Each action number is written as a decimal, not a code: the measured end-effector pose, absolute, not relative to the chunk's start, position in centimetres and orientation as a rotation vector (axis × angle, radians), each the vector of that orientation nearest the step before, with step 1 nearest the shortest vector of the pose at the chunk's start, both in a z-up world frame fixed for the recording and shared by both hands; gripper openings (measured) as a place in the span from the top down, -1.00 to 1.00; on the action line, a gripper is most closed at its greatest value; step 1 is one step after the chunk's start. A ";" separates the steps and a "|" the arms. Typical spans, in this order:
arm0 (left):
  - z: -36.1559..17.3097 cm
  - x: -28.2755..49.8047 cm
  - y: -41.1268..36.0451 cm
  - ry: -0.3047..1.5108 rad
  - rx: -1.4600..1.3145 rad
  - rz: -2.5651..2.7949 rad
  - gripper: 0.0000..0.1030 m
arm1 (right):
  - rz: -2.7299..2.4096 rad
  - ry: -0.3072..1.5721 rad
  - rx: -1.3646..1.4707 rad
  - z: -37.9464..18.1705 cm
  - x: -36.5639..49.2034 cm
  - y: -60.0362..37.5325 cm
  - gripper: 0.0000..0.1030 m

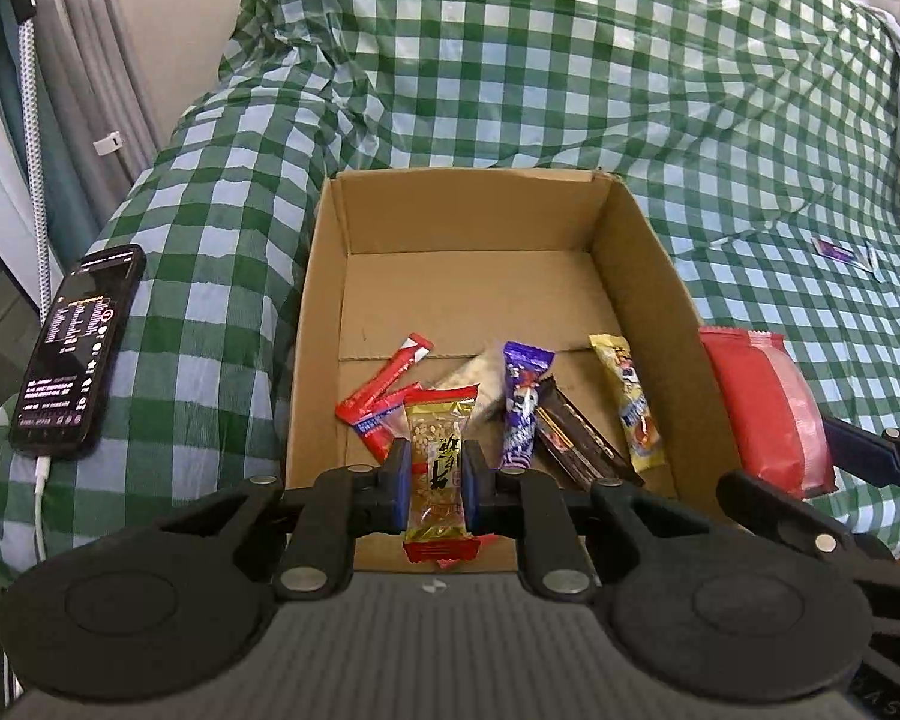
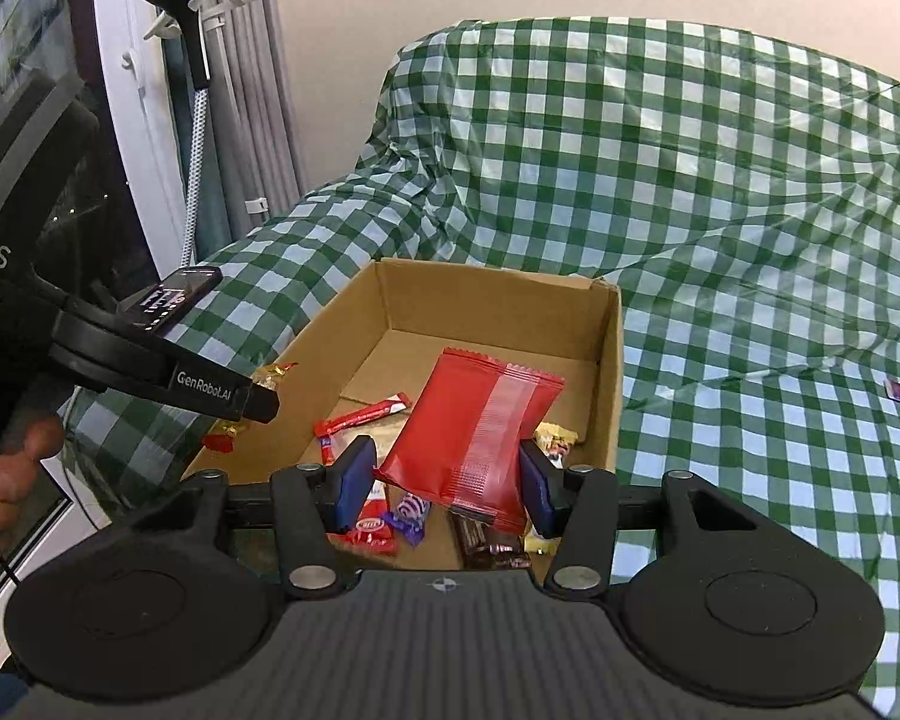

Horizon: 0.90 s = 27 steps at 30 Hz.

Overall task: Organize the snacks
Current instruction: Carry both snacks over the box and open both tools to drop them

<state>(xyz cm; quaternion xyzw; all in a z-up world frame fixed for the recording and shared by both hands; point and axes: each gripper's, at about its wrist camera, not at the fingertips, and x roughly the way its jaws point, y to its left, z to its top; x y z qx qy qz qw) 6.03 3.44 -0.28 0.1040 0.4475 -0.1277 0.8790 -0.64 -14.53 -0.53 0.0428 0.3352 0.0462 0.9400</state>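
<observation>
Closest in, the left gripper (image 1: 437, 474) is clamped on a gold peanut bar (image 1: 439, 468), whose long axis runs straight out along the fingers, its red end poking back toward the handle. It hangs just over the near wall of the box (image 1: 324, 312), so it looks ready to be let go inward. Beside it the right gripper (image 2: 447, 480) holds a red pouch (image 2: 480, 438) across its width, jaws spread wide around it; from the right view the pouch sits above the box's near right corner, though from the left view it seems just outside the right wall, so I cannot tell which. Below, loose snacks crowd the near half of the floor: red sticks (image 1: 384, 393), a purple candy (image 1: 523, 402), a dark bar (image 1: 576, 438), a yellow candy (image 1: 630, 402). The far half is bare cardboard, the best open room. Farther off, a phone (image 1: 78, 354) lies left on the checked cloth (image 1: 570, 60), and a small purple packet (image 1: 840, 252) lies well right.
</observation>
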 end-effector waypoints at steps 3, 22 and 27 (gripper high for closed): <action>-0.9 7.3 3.4 0.948 0.218 -0.259 0.64 | 0.097 0.695 0.090 -1.0 0.7 -14.5 -0.03; -6.0 13.8 2.4 1.037 0.253 -0.220 0.64 | 0.107 0.782 0.108 -5.5 7.1 -15.0 -0.04; -6.5 14.7 2.2 1.026 0.266 -0.188 -0.90 | 0.107 0.797 0.111 -6.2 8.3 -15.3 -0.11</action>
